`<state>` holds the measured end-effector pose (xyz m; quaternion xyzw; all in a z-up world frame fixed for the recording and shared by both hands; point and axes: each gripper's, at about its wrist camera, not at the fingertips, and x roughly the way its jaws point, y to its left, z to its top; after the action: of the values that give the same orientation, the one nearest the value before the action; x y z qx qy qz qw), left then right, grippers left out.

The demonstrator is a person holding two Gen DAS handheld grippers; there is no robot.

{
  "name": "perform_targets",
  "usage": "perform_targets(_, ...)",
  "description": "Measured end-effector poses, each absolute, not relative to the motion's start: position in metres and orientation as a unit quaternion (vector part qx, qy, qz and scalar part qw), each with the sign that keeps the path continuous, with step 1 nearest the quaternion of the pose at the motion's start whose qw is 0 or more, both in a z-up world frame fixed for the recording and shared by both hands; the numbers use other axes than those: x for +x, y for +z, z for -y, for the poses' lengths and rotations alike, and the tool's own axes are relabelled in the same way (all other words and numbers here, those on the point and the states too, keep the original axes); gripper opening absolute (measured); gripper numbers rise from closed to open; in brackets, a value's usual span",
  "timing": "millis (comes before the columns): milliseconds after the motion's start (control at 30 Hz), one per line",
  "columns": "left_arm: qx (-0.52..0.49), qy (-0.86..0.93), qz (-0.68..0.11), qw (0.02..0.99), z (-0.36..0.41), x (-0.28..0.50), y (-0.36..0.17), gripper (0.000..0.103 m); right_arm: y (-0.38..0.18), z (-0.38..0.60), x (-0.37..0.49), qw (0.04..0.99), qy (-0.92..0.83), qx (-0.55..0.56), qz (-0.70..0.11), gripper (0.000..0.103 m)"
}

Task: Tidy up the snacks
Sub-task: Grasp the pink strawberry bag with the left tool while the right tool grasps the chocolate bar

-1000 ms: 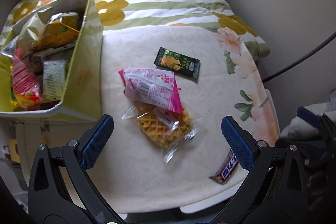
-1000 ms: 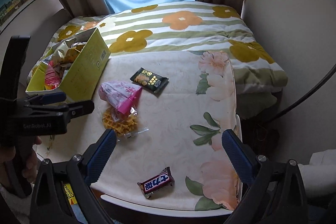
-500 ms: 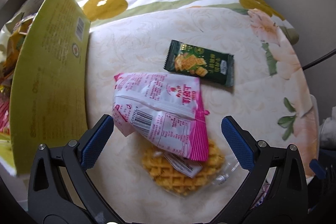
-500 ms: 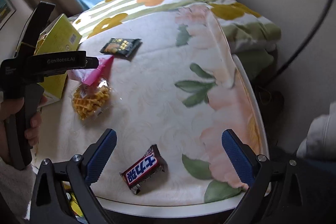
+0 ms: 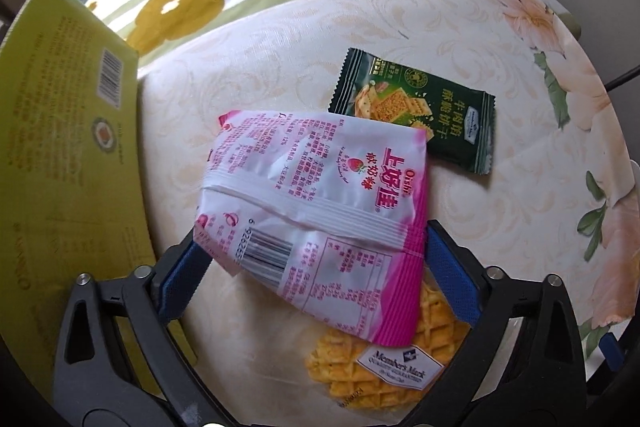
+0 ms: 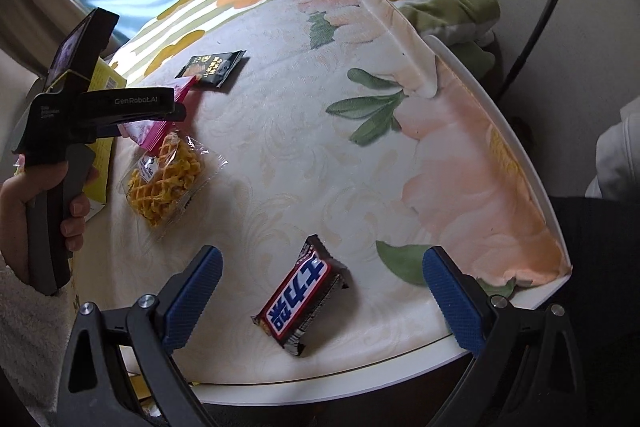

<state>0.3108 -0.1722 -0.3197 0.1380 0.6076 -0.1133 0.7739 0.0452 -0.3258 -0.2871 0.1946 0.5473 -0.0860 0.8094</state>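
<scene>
Left gripper (image 5: 310, 263) pitched steeply down, jaws just narrowing, straddling pink snack bag (image 5: 316, 223), long axis diagonal; right gripper (image 6: 322, 301) wide, above chocolate bar (image 6: 302, 301).

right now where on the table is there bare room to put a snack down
Widest bare cloth: between the waffle pack, the dark cracker packet and the chocolate bar, running out to the table's rim. Crowded by the yellow box: the pink bag overlaps waffle and cracker packet.
</scene>
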Motion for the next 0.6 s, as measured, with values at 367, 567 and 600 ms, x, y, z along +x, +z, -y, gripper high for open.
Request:
perform_targets(367,0.157,-0.161,-0.583,0.781,0.174,0.314,-0.316,0.061,-0.296,0.305,0.036,0.792,-0.146,0.196,-0.559,0.089)
perform_targets(567,0.160,-0.177,-0.572,0.785,0.172,0.314,-0.312,0.047,-0.308,0.294,0.036,0.780,-0.158,0.193,-0.574,0.069)
perform_targets(600,0.158,-0.179,-0.572,0.785,0.171,0.314,-0.311,0.046,-0.309,0.292,0.035,0.778,-0.159,0.193,-0.576,0.067)
